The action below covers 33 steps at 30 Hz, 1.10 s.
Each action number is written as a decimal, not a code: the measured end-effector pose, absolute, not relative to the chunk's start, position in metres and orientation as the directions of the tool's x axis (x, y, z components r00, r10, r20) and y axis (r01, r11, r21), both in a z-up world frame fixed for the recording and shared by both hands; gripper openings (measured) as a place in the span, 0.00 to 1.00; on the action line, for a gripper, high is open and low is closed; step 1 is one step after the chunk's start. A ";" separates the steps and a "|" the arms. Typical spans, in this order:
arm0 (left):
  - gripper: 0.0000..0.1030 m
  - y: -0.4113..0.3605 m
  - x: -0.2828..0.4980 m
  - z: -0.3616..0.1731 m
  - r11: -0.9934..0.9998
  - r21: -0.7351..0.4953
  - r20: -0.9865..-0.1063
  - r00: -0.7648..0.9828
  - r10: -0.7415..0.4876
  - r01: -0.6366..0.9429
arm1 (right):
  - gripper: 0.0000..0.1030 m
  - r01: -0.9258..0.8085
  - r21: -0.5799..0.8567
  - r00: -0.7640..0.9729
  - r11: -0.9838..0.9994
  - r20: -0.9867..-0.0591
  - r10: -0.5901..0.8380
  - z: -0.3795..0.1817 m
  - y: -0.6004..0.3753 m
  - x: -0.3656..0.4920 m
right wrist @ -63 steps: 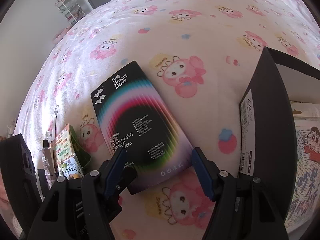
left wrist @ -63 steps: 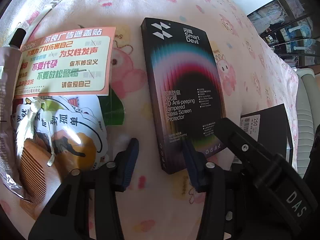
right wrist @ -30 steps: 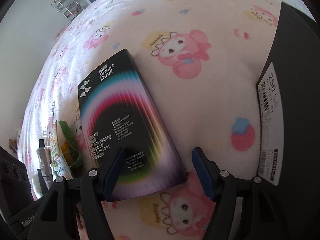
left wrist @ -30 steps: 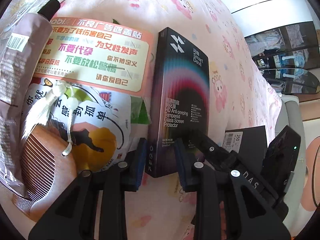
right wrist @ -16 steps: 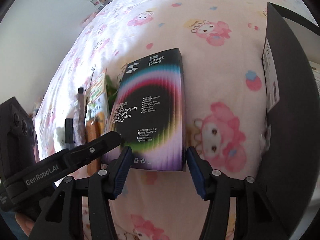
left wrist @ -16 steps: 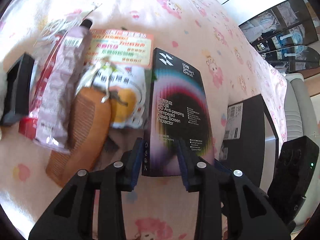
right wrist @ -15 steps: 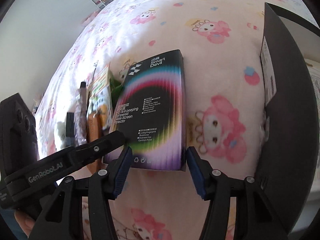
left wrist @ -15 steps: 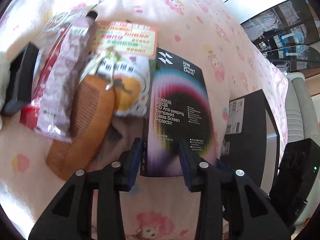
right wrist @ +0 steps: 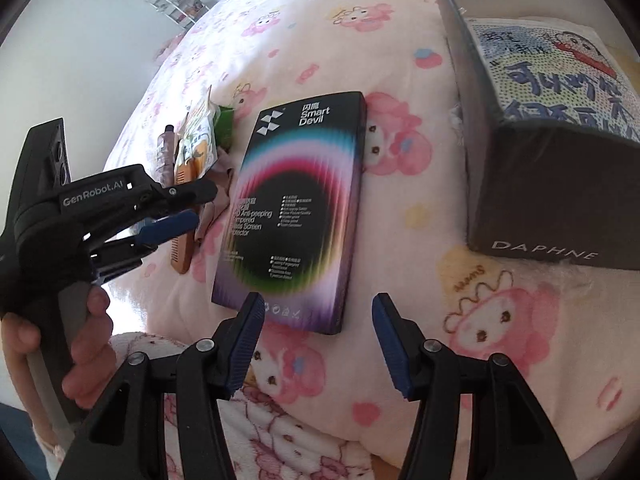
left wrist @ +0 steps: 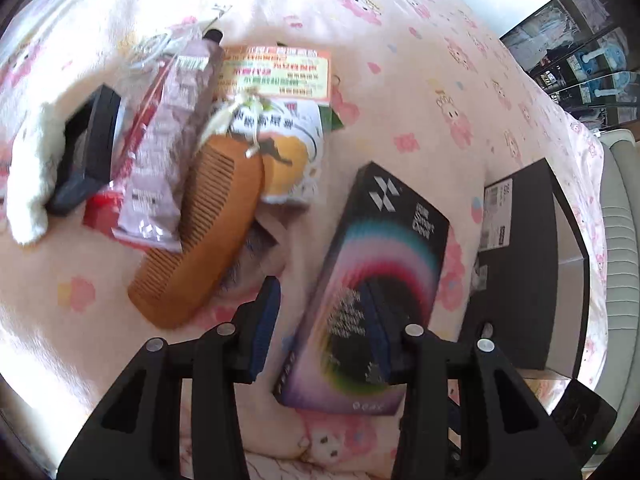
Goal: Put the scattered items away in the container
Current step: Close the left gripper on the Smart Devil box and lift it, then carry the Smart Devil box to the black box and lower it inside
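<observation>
We see the dark rainbow-printed box [right wrist: 296, 208] lying flat on the bed, beside the black container [right wrist: 540, 184]; comb [left wrist: 204, 236] and packets [left wrist: 280, 152] lie scattered nearby.

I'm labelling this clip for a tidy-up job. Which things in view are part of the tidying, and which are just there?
Part of the job:
- screen protector box
- wooden comb
- pink tube
- snack packet
- sticker card
- black container box
- left gripper, right gripper

Just there:
- pink cartoon blanket
- shelf by the wall
</observation>
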<state>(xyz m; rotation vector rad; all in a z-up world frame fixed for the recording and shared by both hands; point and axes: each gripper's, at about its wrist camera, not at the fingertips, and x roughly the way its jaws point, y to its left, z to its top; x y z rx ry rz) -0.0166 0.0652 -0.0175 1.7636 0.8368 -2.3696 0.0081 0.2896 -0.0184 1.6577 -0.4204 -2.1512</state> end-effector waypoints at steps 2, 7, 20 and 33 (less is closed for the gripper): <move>0.40 0.059 -0.019 -0.032 -0.813 -0.423 -0.896 -0.319 0.309 0.400 | 0.52 0.116 0.461 -0.222 -0.880 -0.851 -0.475 -0.024 0.291 0.002; 0.48 0.081 -0.018 -0.047 -0.868 -0.346 -0.931 -0.249 0.268 0.357 | 0.49 0.153 0.435 -0.225 -0.888 -0.859 -0.460 -0.044 0.280 -0.017; 0.48 0.119 0.020 -0.030 -0.883 -0.388 -0.920 -0.180 0.350 0.266 | 0.41 0.185 0.459 -0.220 -0.869 -0.843 -0.491 -0.020 0.298 0.024; 0.64 0.131 0.008 -0.054 -0.883 -0.388 -0.922 -0.115 0.371 0.265 | 0.53 0.108 0.531 -0.157 -0.840 -0.826 -0.542 -0.062 0.299 0.009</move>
